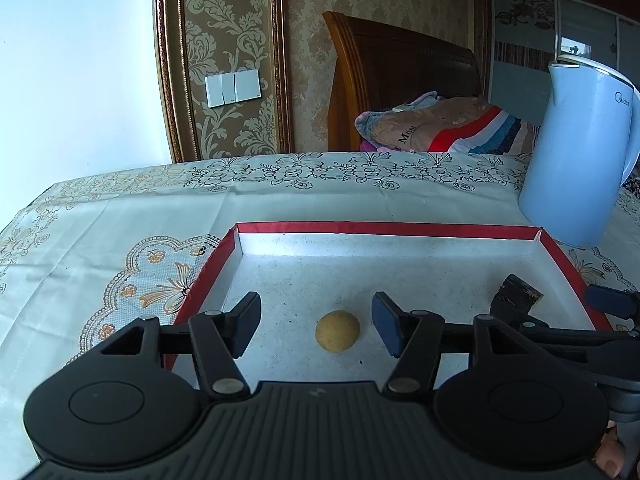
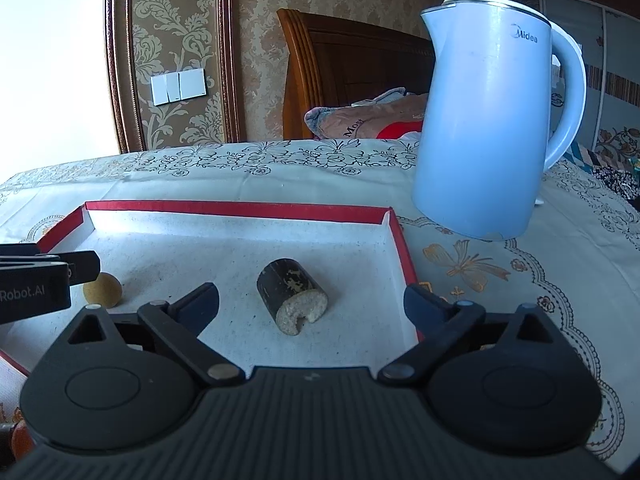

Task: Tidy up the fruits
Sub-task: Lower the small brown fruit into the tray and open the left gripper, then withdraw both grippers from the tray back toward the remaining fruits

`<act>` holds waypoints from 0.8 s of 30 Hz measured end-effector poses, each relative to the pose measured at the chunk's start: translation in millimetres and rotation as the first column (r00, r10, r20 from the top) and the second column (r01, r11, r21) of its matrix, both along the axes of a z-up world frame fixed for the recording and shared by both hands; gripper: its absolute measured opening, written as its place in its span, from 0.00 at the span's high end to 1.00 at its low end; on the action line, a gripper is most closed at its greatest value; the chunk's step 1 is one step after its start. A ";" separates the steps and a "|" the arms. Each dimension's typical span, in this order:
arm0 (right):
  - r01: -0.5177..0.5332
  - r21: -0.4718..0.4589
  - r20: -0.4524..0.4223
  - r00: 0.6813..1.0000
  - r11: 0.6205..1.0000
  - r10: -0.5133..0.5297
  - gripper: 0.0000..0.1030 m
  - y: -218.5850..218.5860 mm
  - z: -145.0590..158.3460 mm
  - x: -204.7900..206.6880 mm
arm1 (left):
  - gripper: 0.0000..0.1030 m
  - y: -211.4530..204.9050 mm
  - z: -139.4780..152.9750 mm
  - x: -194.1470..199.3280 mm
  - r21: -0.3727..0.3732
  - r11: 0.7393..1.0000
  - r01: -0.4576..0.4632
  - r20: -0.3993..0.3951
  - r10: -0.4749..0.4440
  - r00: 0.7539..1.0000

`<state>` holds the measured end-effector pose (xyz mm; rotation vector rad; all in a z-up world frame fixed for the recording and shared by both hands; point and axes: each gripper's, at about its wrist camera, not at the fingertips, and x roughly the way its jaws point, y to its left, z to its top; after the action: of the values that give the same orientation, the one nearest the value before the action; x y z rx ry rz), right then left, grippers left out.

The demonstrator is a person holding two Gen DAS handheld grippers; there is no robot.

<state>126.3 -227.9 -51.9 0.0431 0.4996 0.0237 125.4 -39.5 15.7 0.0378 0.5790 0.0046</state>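
A small round yellow-brown fruit point(image 1: 338, 332) lies in a shallow red-rimmed tray point(image 1: 384, 230) with a white floor. My left gripper point(image 1: 316, 326) is open, its fingers on either side of the fruit, not touching it. A short dark-skinned piece with a pale cut end point(image 2: 291, 295) lies in the same tray point(image 2: 240, 209); it also shows in the left wrist view point(image 1: 516, 294). My right gripper point(image 2: 312, 304) is open and empty, straddling that piece just in front of it. The round fruit point(image 2: 103, 289) shows at the left, partly hidden by the left gripper's finger.
A light blue electric kettle point(image 2: 486, 120) stands on the patterned tablecloth point(image 2: 520, 280) just beyond the tray's right far corner. A wooden headboard and folded bedding point(image 1: 432, 124) lie behind the table. The table's left edge point(image 1: 24, 216) is near the white wall.
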 end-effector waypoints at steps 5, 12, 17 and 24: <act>-0.001 0.000 0.002 1.000 1.000 0.001 0.00 -0.3 -0.4 -3.3 | 0.34 1.1 1.7 -4.8 0.001 1.000 -0.005 0.012 0.005 1.000; -0.012 0.000 0.001 1.000 1.000 0.012 0.00 -0.6 -1.8 -10.5 | 0.29 4.7 2.1 -17.3 0.006 1.000 -0.001 0.022 0.001 1.000; -0.014 0.002 -0.002 1.000 1.000 0.014 0.00 -0.7 -3.0 -12.9 | 0.22 2.6 3.3 -28.9 0.035 0.999 0.000 0.055 -0.002 0.999; -0.026 0.016 -0.014 1.000 1.000 0.026 0.00 -2.5 -3.7 -21.5 | 0.22 1.1 1.3 -44.5 0.053 0.998 0.024 0.066 -0.028 0.997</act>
<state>104.9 -230.4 -55.7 0.0522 0.5138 0.0528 80.8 -38.4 17.0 0.0955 0.5119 -0.0042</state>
